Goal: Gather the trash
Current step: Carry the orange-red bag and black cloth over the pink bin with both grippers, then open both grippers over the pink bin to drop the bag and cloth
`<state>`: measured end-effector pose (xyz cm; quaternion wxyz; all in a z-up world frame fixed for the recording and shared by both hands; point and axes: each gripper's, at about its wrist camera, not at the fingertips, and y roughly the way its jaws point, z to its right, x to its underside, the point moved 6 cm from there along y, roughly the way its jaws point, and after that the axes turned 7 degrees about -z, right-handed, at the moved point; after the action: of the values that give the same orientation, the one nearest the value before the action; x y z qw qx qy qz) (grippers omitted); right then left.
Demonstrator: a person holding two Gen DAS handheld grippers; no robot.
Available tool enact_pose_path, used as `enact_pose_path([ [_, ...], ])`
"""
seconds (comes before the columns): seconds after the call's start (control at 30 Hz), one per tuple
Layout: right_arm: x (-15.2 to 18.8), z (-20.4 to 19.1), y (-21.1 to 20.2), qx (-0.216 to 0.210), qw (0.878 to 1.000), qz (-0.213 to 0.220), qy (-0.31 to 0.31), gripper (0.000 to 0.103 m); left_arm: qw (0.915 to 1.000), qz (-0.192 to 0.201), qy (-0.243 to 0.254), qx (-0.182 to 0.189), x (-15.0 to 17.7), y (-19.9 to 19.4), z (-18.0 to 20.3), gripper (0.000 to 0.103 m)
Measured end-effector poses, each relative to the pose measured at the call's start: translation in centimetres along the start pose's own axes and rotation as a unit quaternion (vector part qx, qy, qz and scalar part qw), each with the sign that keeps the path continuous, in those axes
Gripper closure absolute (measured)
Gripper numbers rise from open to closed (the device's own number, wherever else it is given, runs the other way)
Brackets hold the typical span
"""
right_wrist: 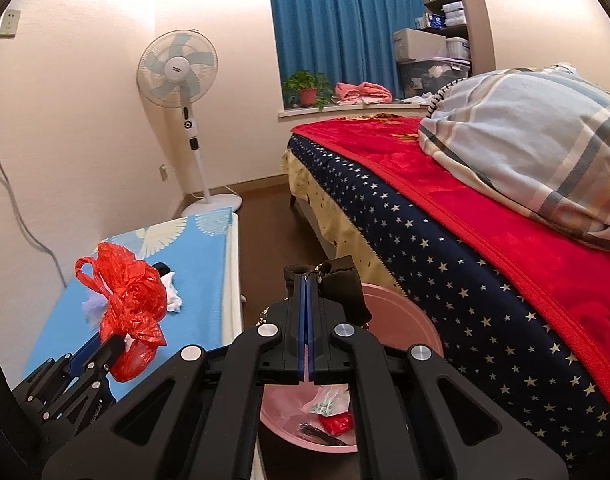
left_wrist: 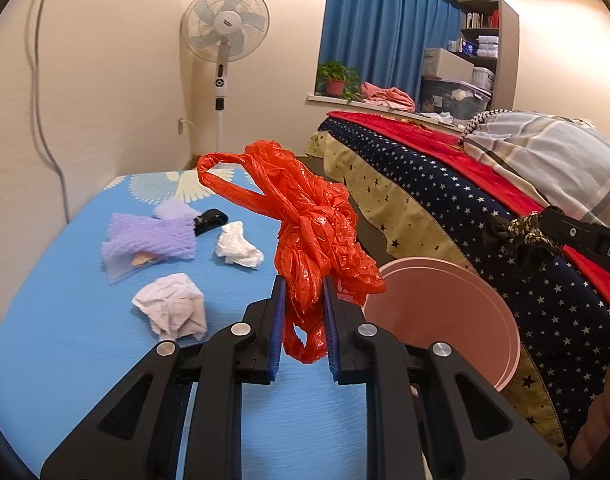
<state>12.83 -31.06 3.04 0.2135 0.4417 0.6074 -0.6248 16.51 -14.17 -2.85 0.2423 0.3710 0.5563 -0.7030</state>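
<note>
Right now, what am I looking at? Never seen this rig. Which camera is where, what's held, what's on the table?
No robot: a person holds a two-finger gripper in each hand, each with a fisheye camera looking along its fingers. In the left camera's picture, the left gripper is shut on an orange bag. In the right camera's picture, the right gripper is shut on a dark cloth, above a pink bin already holding scraps. On the blue table lie two paper wads, purple foam net and a black clip.
</note>
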Motion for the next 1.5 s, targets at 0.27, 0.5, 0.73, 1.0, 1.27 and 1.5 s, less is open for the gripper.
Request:
enact_pose_path([
  [0.27, -0.2, 1.3, 1.1, 0.012, 1.000, -0.002, 0.015, 0.102, 0.9999, -0.007, 0.006, 0.008, 0.3, 1.3, 1.1, 0.085],
  [0.5, -0.3, 1.8, 1.9, 0.022, 1.000, -0.003, 0.018, 0.102, 0.9996, -0.014, 0.019, 0.015, 0.5, 2.5, 2.3, 0.085],
  [0.73, -0.3, 3.4, 2.8, 0.033, 0.999, -0.006, 0.041, 0.102, 0.9988, -0.019, 0.029, 0.035, 0.7, 3.5, 3.8, 0.085],
  [1.0, -0.1, 4.3, 4.1, 0.043, 0.998, -0.013, 0.052, 0.102, 0.9962, -0.021, 0.058, 0.062, 1.1, 4.8, 6.6, 0.085],
  [1.27, -0.2, 5.5, 4.6, 0.047, 0.996, -0.016, 0.074, 0.101, 0.9928, -0.034, 0.067, 0.094, 1.6, 6.2, 8.5, 0.085],
  [1.5, 0.0, 6.9, 4.8, 0.064, 0.993, -0.023, 0.101, 0.062, 0.9899, -0.043, 0.073, 0.114, 1.9, 6.7, 9.2, 0.058],
])
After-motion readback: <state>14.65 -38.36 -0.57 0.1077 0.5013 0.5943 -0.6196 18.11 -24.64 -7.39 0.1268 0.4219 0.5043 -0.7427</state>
